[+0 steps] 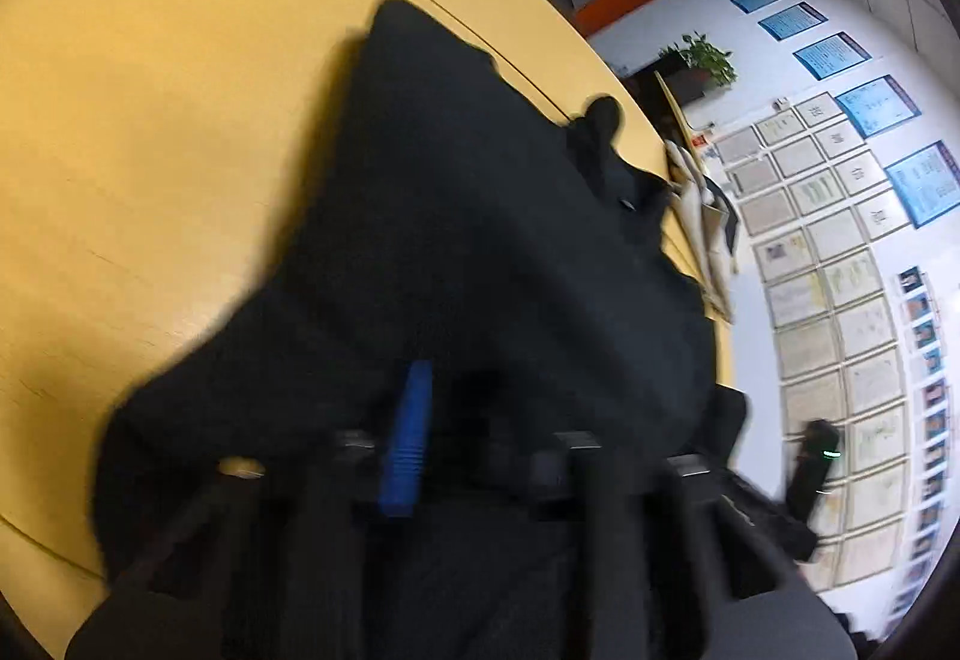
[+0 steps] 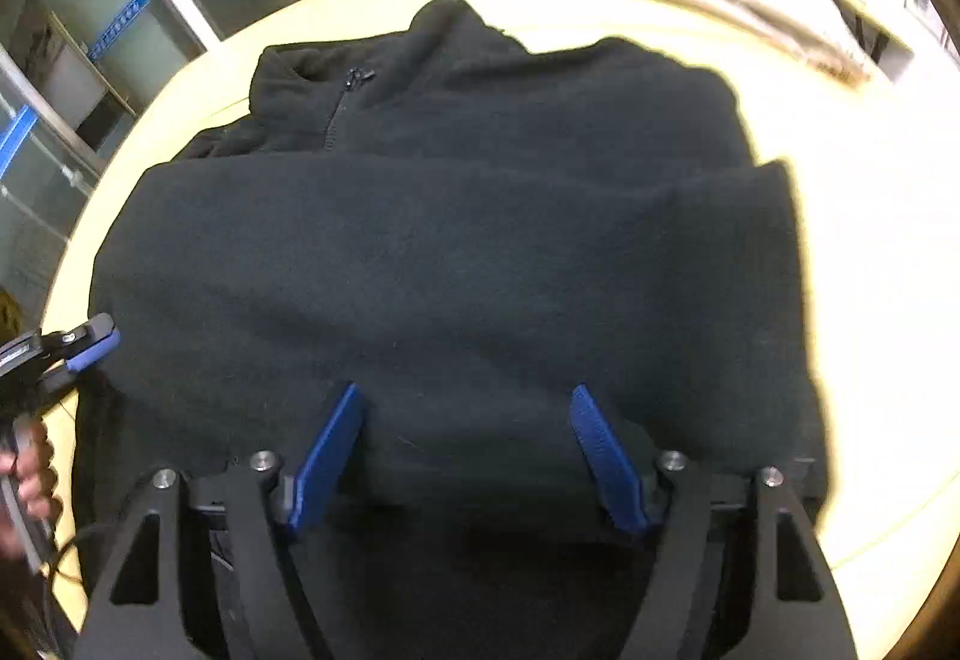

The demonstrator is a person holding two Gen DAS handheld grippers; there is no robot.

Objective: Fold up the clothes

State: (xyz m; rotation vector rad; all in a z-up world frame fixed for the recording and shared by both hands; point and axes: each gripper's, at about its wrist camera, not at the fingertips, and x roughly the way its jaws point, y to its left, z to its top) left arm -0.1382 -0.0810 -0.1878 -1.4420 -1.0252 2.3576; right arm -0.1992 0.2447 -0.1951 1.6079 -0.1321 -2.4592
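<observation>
Right wrist view shows a black fleece jacket (image 2: 456, 252) spread across the middle of a round yellow table (image 2: 870, 300), its collar and zipper (image 2: 345, 102) toward the upper left of the frame. A broad band of fleece lies doubled across the body, its fold edge running left to right just below the zipper, so at least one fold looks to be in place. The right gripper (image 2: 465, 456) sits at the bottom centre with its blue fingers (image 2: 327, 456) spread wide on either side of the near hem, clamping nothing. At the left edge of the same frame the left gripper (image 2: 90, 345) reaches the jacket's side, blue tips drawn close together at the cloth.

Left wrist view is blurred and mostly filled by dark fleece, with the table in the upper left and a wall of framed papers (image 1: 840, 300) on the right. One blue finger (image 1: 405, 438) shows at the bottom centre with fabric draped over the tool; it probably pinches the jacket's edge, though the other finger is hidden.

As a judgement, the job is partway through: the garment is still wide and loose at the sides, so narrowing folds and a final squaring remain. A beige folded stack (image 2: 750, 0) waits at the upper right.
</observation>
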